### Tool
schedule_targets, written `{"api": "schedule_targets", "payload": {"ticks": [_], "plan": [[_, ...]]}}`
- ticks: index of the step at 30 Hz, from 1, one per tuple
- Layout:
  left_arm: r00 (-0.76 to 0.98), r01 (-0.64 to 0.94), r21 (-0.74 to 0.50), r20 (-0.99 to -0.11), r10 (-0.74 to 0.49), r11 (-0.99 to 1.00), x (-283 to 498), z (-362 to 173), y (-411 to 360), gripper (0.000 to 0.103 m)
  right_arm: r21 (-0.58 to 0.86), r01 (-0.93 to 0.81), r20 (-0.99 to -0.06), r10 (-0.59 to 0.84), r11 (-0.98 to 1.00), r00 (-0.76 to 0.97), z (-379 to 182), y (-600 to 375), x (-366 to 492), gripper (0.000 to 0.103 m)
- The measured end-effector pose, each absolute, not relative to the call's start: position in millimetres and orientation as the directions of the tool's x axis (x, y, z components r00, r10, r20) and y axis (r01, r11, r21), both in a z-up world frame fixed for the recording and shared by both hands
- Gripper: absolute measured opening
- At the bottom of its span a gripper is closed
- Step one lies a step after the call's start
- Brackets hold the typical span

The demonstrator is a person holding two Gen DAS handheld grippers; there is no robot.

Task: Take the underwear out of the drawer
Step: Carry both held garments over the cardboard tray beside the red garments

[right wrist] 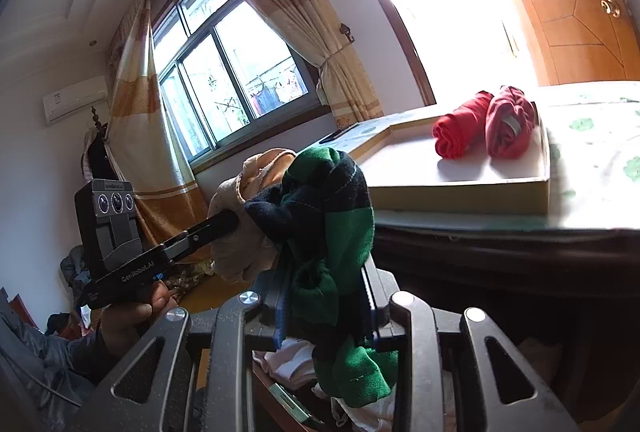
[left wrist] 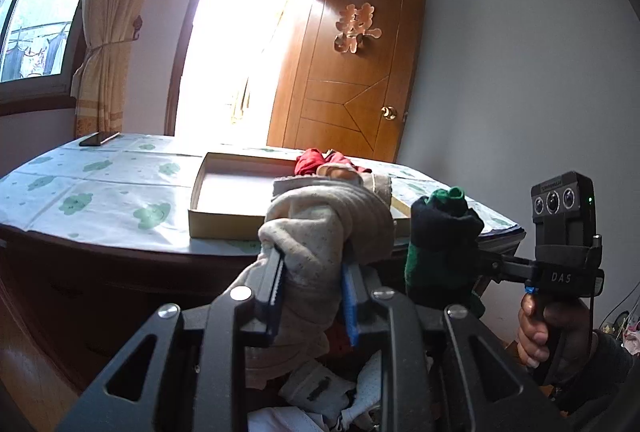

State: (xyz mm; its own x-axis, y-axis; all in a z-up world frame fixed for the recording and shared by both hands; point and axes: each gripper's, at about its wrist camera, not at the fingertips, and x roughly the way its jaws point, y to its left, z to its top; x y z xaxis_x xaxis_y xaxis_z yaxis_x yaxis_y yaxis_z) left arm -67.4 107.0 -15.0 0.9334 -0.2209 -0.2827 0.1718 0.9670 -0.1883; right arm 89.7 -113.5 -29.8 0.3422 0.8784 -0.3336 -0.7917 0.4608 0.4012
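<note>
While glare from the open doorway [left wrist: 240, 43] washes out everything beyond it, the cloth-covered table [left wrist: 100, 187] shows plainly, with a shallow cardboard tray [right wrist: 460, 191] on it. Two red rolled garments [right wrist: 484, 127] lie side by side in the tray's far corner; from the left wrist view they are mostly hidden behind the beige garment [left wrist: 324, 228]. That beige underwear is clamped between the nearly closed jaws of the left gripper [left wrist: 312, 264], lifted in front of the table edge, its lower part hanging out of sight behind the gripper body. Just beside it, the right gripper [right wrist: 326, 272] is closed tight on a green and dark navy garment [right wrist: 332, 216], whose tail droops below the fingers. Beneath both grippers, pale clothes [left wrist: 320, 392] in the drawer are only partly visible.
</note>
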Motion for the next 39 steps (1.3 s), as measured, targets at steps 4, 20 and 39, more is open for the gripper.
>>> {"api": "schedule_targets", "payload": {"ticks": [4,20,39], "plan": [[0.935,0.159,-0.174,-0.289,-0.204,0.972,-64.1,-9.3,106.9,0.023,0.389,-0.801,-0.33,0.88,0.456,0.34,-20.8,-109.3,89.1,0.031],[0.953,0.137,-0.139,-0.254,-0.169,0.981,-43.6,24.3,115.9,0.023,0.408,-0.806,-0.309,0.896,0.429,0.32,12.7,-93.4,112.4,0.031],[0.951,0.108,-0.101,-0.278,-0.133,0.989,5.1,45.4,123.1,0.023,0.407,-0.801,-0.309,0.892,0.439,0.331,46.1,-63.5,148.1,0.031]]}}
